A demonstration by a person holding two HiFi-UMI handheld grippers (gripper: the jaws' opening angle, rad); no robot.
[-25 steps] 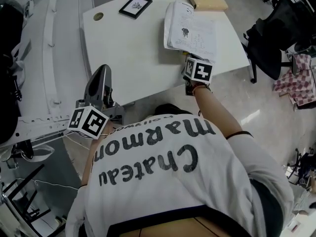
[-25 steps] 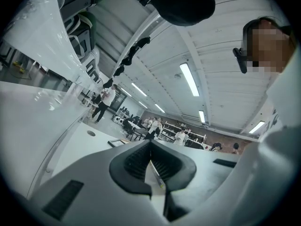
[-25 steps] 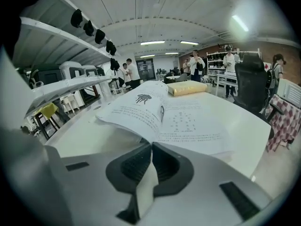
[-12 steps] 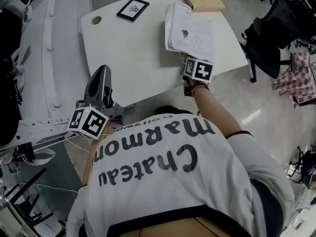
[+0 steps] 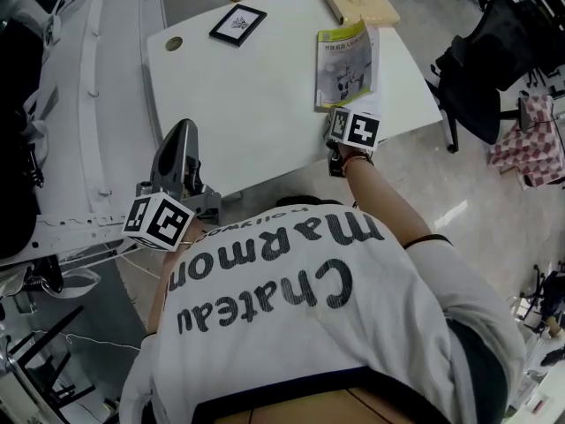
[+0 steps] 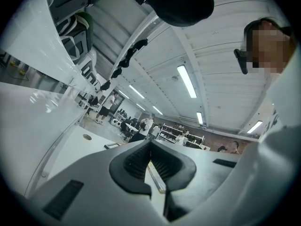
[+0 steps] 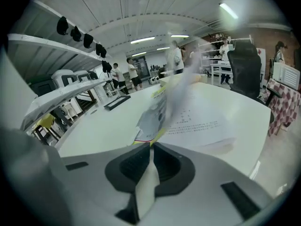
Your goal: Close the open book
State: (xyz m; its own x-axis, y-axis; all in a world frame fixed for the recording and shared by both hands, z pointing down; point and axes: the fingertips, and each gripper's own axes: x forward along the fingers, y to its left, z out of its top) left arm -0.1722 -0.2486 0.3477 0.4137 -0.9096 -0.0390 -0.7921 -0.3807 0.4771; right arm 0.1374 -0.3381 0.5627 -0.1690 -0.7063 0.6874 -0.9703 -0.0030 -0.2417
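Observation:
The book (image 5: 346, 64) lies at the white table's (image 5: 247, 104) right near edge, its yellow-green cover facing up in the head view. In the right gripper view the cover (image 7: 153, 114) is blurred and raised over the printed pages (image 7: 202, 126). My right gripper (image 5: 338, 124) is at the book's near edge. Its jaws (image 7: 150, 149) are shut on a white leaf of the cover that runs down between the pads. My left gripper (image 5: 182, 129) hovers off the table's near left edge, level, its jaws (image 6: 150, 147) shut with nothing between them.
A black picture frame (image 5: 238, 22) and a round grommet (image 5: 173, 42) are at the table's far left. A tan closed book (image 5: 362, 3) lies at the far right. A black office chair (image 5: 490, 64) and a checkered cloth (image 5: 530, 140) stand to the right of the table.
The book showed open white pages before. Its left half has swung over to the right, so the yellow-green cover now shows. The left gripper has not moved.

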